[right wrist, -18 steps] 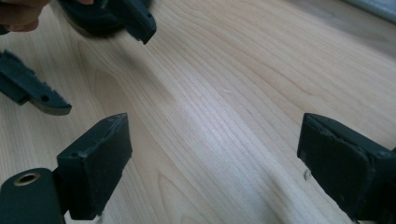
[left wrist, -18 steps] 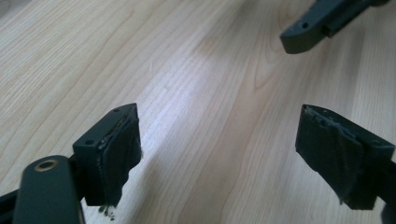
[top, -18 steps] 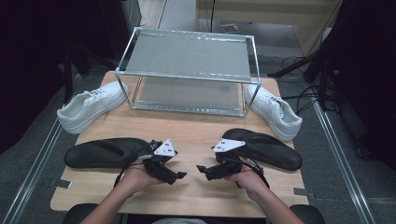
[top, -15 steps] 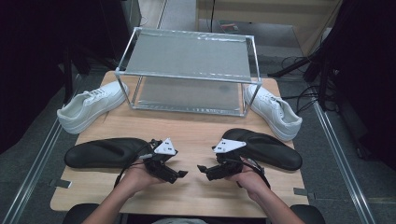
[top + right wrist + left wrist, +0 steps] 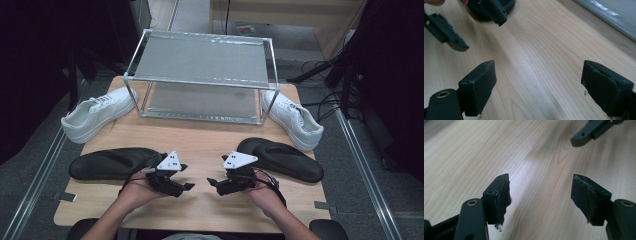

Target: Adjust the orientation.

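My left gripper [image 5: 186, 180] and right gripper [image 5: 214, 179] rest low over the wooden table [image 5: 200, 142] near its front edge, tips facing each other a short gap apart. In the left gripper view my left gripper [image 5: 541, 195] stands open over bare wood, with one jaw tip of the right gripper [image 5: 586, 135] at the top right. The right gripper view shows my right gripper [image 5: 540, 85] open with nothing between its pads, and the left gripper's fingertips [image 5: 451, 35] at the top left.
A black slipper [image 5: 107, 162] lies left of the hands and another black slipper [image 5: 287, 157] lies to the right. White sneakers [image 5: 95, 114] [image 5: 292, 120] flank a metal-framed two-level rack [image 5: 200, 60] at the table's back.
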### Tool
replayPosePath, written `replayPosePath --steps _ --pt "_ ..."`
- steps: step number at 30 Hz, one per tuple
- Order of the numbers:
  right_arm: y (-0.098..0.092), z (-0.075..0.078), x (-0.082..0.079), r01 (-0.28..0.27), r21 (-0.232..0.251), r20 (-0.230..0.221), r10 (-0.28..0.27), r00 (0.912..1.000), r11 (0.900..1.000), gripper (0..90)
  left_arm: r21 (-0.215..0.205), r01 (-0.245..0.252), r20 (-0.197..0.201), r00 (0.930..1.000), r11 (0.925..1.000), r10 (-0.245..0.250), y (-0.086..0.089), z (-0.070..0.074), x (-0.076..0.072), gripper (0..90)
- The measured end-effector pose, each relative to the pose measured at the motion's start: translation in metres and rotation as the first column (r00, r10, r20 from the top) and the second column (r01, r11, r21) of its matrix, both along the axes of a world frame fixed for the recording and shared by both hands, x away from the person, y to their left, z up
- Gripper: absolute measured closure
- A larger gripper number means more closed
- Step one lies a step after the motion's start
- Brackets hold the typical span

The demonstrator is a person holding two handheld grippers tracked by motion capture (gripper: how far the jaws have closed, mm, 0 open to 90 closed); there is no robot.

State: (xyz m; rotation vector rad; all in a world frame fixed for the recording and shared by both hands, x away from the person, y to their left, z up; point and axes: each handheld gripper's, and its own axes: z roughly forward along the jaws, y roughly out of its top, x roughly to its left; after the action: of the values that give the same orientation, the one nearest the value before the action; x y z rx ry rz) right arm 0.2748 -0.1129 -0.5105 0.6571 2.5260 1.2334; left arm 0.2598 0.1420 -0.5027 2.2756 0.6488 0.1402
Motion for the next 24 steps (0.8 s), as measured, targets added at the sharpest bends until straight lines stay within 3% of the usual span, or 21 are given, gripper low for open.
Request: replayPosePath --steps 1,2,3,5,7,9,12,15,18,20,24 --pt "0.003 -0.001 -0.002 -0.013 -0.019 -0.004 0.012 0.9999 1.0 13.6 -0.006 -0.014 -0.061 0.9981 0.9999 0.013 0.001 0.003 0.003 37.9" --pt "0.003 -0.001 -0.002 -0.013 -0.019 -0.004 0.012 0.9999 1.0 13.6 -0.006 -0.014 -0.061 0.9981 0.9999 0.013 0.001 0.003 0.003 41.5" --pt "0.005 -0.001 -0.003 -0.026 -0.04 -0.021 0.026 0.9995 0.999 13.6 -0.041 -0.034 -0.127 0.9914 0.9986 0.029 0.002 0.005 0.006 43.4" --pt "0.006 -0.002 -0.003 -0.034 -0.047 -0.031 0.032 0.999 0.998 13.6 -0.056 -0.046 -0.142 0.9892 0.9974 0.037 0.004 0.007 0.007 45.9" --pt "0.007 -0.002 -0.004 -0.043 -0.057 -0.051 0.04 0.9979 0.997 13.7 -0.07 -0.051 -0.12 0.9919 0.9962 0.043 0.006 0.008 0.006 45.9" --pt "0.008 -0.002 -0.004 -0.057 -0.057 -0.059 0.053 0.9969 0.997 13.8 -0.052 -0.049 -0.105 0.9935 0.9974 0.044 0.006 0.007 0.005 45.1" --pt "0.007 -0.001 -0.002 -0.042 -0.044 -0.112 0.036 0.993 0.998 13.7 -0.019 -0.025 -0.096 0.9951 0.9995 0.023 0.007 0.005 0.005 43.8" --pt "0.006 0.0 -0.002 -0.028 -0.031 -0.143 0.023 0.9894 0.999 13.1 -0.02 -0.018 -0.082 0.9965 0.9996 0.017 0.008 0.005 0.005 42.0" --pt "0.006 0.005 -0.001 -0.001 -0.019 -0.106 -0.001 0.9944 1.0 12.4 -0.024 -0.013 -0.081 0.9966 0.9996 0.011 0.01 0.006 0.006 41.2" --pt "0.004 0.008 0.001 0.017 -0.021 -0.115 -0.02 0.9931 1.0 8.8 -0.015 -0.014 -0.075 0.9971 0.9998 0.012 0.011 0.006 0.006 41.4" --pt "0.001 0.009 0.003 -0.002 -0.027 -0.137 -0.002 0.9906 1.0 7.2 -0.018 -0.021 -0.064 0.9977 0.9996 0.02 0.013 0.008 0.005 39.5"
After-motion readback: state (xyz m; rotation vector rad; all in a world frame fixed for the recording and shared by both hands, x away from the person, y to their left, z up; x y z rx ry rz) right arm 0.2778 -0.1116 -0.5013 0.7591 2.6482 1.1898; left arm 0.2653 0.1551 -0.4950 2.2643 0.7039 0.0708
